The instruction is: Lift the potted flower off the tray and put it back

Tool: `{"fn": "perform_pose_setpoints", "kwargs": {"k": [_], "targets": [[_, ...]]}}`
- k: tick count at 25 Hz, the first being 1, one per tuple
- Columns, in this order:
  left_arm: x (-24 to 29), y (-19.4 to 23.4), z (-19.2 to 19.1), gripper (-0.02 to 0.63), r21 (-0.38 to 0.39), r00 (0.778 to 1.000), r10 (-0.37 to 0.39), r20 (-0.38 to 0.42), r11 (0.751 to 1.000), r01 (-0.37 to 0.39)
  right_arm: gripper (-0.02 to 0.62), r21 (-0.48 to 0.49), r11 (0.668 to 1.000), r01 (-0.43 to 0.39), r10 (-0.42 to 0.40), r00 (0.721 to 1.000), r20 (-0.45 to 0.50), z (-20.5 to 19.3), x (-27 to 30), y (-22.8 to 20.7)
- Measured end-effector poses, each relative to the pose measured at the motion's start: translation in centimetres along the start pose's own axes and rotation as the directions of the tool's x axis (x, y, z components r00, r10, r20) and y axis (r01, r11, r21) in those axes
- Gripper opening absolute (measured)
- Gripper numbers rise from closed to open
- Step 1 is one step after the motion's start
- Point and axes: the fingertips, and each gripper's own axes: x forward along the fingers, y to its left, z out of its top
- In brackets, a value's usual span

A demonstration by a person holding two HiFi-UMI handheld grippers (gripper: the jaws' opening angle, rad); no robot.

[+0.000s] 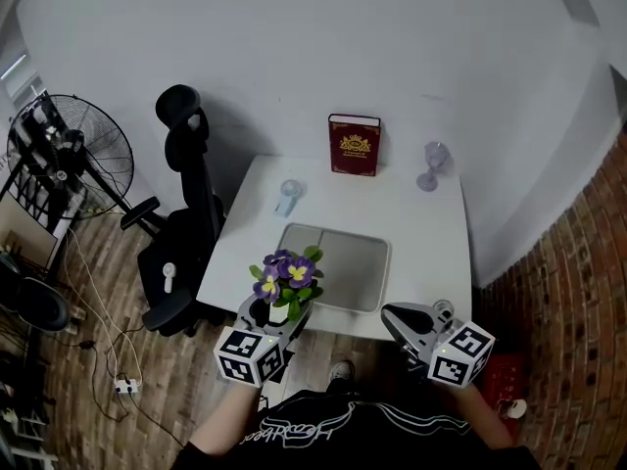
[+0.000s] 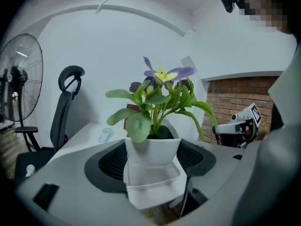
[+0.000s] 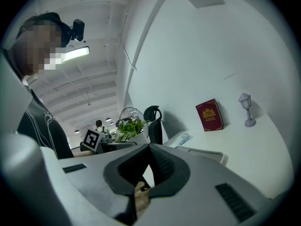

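Observation:
The potted flower (image 1: 286, 280), purple and yellow blooms in a white pot (image 2: 151, 149) with a saucer under it, hangs in the air at the table's near left edge. My left gripper (image 1: 277, 313) is shut on the pot, one black pad on each side (image 2: 151, 161). The grey tray (image 1: 338, 262) lies flat and bare on the white table (image 1: 431, 233), beyond and to the right of the pot. My right gripper (image 1: 397, 313) hovers off the table's front edge to the right, shut with nothing in it (image 3: 149, 171). It also shows in the left gripper view (image 2: 237, 126).
A red book (image 1: 354, 145) stands at the back of the table beside a small lamp figure (image 1: 431, 164). A pale blue hand fan (image 1: 287, 196) lies behind the tray. A black office chair (image 1: 186, 223) and a floor fan (image 1: 73, 155) stand to the left.

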Motion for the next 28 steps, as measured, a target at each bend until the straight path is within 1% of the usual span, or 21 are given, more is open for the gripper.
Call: {"fn": "perform_pose_setpoints", "kwargs": {"k": [3,7,11,14,17,20,23,28], "targets": [[1.7,1.4,-0.1,0.344,0.011,1.000,0.012,-0.010,1.000,-0.012,0.003,-0.007,1.000,0.029,-0.028,1.000,0.009,1.0,0.0,-0.9],[3.6,3.6,-1.4,0.344,0.026,0.998,0.030,-0.046,0.999,-0.029,0.003,0.002,0.998,0.064,-0.064,0.998,0.016,1.3,0.1,-1.9],[5.8,5.7,-3.3,0.345,0.069,0.994,0.058,-0.094,0.996,-0.052,0.003,0.013,0.996,0.094,-0.094,0.996,0.006,1.2,0.4,-2.9],[7.3,7.0,-5.0,0.345,0.085,0.989,0.078,-0.122,0.994,-0.068,0.003,0.015,0.994,0.111,-0.111,0.994,-0.011,1.3,0.5,-3.6],[8.8,8.2,-6.5,0.345,0.101,0.986,0.083,-0.145,0.993,-0.069,0.003,0.016,0.991,0.131,-0.131,0.991,-0.012,1.6,0.9,-4.4],[10.0,9.4,-8.1,0.344,0.119,0.981,0.091,-0.170,0.990,-0.071,0.003,0.013,0.991,0.130,-0.129,0.991,-0.038,1.3,1.8,-4.7],[10.6,10.5,-9.3,0.345,0.118,0.976,0.095,-0.196,0.990,-0.073,0.003,0.011,0.992,0.122,-0.121,0.991,-0.065,0.9,2.9,-4.9],[10.7,11.4,-10.4,0.344,0.077,0.976,0.075,-0.206,0.995,-0.060,0.003,0.018,0.993,0.118,-0.116,0.990,-0.079,1.1,4.4,-5.6]]}}
